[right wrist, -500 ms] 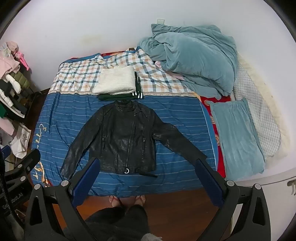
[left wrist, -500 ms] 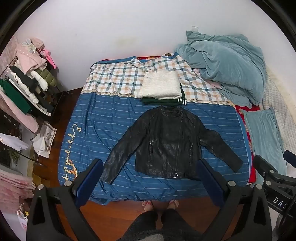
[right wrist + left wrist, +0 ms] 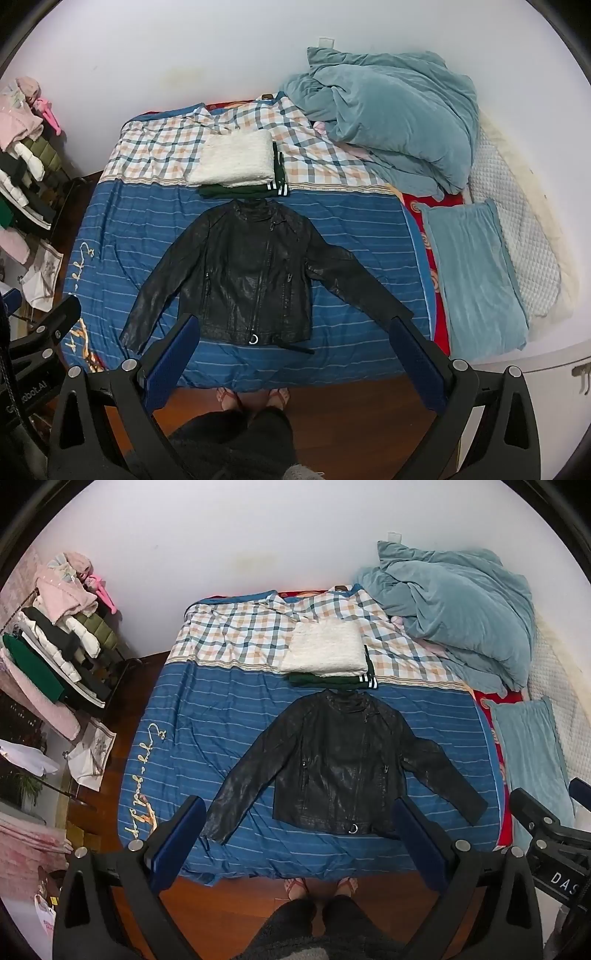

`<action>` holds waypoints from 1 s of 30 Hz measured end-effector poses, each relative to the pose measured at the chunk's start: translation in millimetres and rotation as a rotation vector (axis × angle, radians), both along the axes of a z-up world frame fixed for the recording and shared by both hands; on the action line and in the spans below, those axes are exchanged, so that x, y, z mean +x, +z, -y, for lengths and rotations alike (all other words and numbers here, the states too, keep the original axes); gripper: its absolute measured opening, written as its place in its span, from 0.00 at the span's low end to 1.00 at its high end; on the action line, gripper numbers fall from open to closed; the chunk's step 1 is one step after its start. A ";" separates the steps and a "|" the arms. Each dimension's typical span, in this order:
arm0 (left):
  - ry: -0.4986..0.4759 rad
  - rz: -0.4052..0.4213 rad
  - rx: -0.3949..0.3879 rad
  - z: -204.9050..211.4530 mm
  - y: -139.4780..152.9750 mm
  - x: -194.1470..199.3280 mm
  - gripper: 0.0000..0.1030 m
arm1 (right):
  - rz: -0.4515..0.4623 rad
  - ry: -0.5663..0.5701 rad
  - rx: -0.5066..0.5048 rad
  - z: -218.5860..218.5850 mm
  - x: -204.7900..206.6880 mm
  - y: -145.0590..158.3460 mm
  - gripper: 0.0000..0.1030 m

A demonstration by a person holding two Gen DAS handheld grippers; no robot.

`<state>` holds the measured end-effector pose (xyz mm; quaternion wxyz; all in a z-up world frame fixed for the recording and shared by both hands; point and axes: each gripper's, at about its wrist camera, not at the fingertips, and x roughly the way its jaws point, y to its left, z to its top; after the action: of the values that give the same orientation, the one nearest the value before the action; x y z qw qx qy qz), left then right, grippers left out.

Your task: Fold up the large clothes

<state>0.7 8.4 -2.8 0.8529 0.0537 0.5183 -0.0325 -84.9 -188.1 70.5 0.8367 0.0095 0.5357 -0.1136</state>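
A black leather jacket (image 3: 340,760) lies flat, front up, sleeves spread, on the blue striped bed cover (image 3: 207,738); it also shows in the right wrist view (image 3: 251,280). My left gripper (image 3: 295,834) is open and empty, held high above the near bed edge. My right gripper (image 3: 291,354) is also open and empty, at a like height. The right gripper's body shows at the right edge of the left wrist view (image 3: 546,834). Behind the jacket's collar sits a folded stack: a white fluffy garment (image 3: 325,650) on a dark green one (image 3: 332,681).
A crumpled teal duvet (image 3: 450,609) fills the bed's far right corner. A teal pillow (image 3: 472,273) lies on the right. A loaded clothes rack (image 3: 55,638) stands left of the bed. The person's feet (image 3: 321,886) stand on the wooden floor at the bed's foot.
Both views have shifted very slightly; the jacket and the stack have not moved. Both grippers stay open.
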 end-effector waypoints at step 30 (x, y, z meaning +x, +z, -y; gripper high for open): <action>0.007 -0.002 0.002 2.8 1.4 -3.1 1.00 | -0.008 0.011 -0.003 -2.3 -3.5 -3.2 1.00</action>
<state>-2.4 5.6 -1.4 0.8525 0.0527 0.5192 -0.0292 -88.5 -185.8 67.2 0.8351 0.0049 0.5390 -0.1100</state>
